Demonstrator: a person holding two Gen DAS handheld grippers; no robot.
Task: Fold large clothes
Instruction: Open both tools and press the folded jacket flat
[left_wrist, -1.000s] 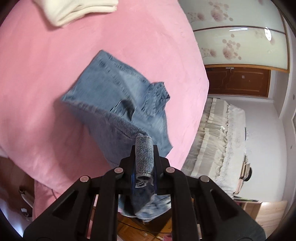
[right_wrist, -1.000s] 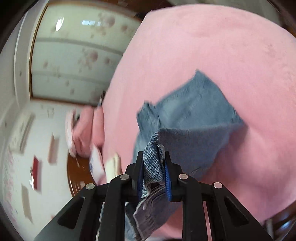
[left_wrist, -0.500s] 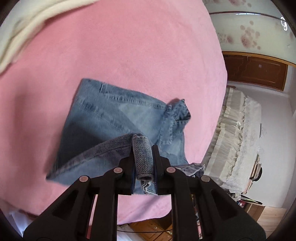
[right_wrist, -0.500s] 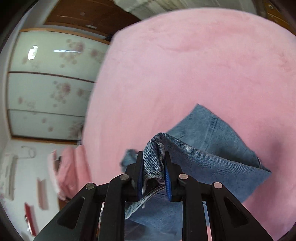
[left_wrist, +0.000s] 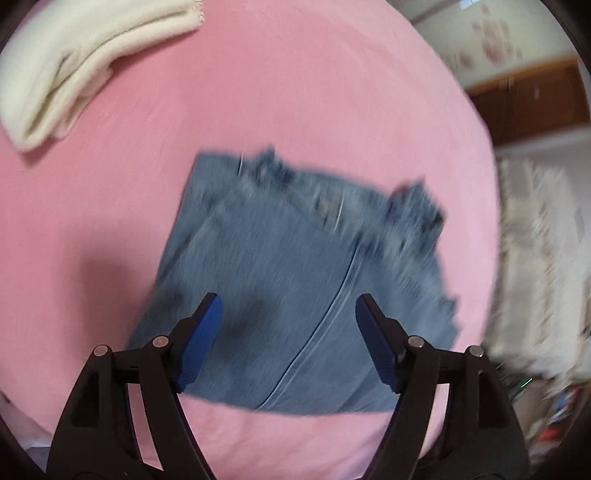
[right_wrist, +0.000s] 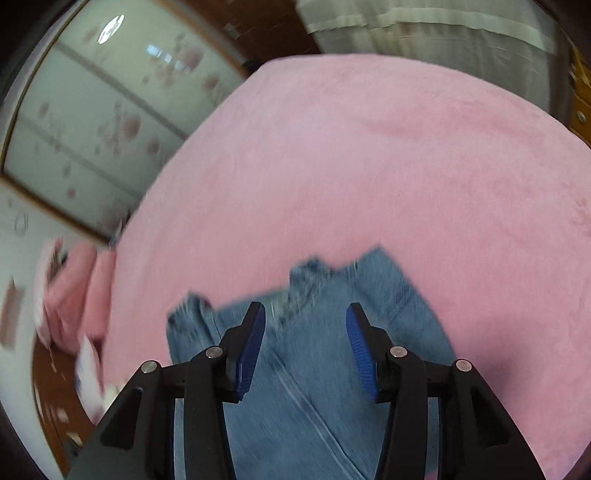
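Blue denim jeans (left_wrist: 295, 280) lie folded in a flat rectangle on the pink blanket (left_wrist: 295, 92). My left gripper (left_wrist: 288, 314) is open and empty just above the near part of the jeans. In the right wrist view the same jeans (right_wrist: 314, 369) lie below my right gripper (right_wrist: 304, 325), which is open and empty. Both views are motion-blurred.
A folded cream garment (left_wrist: 74, 62) lies at the far left of the blanket. A white frilled bed cover (left_wrist: 535, 258) shows to the right. A floral wardrobe (right_wrist: 92, 118) and pink pillows (right_wrist: 74, 295) stand beyond the blanket's left edge.
Both grippers held folds of denim shut in their jaws. They have let go and opened. The jeans now lie flat, folded over on the blanket.
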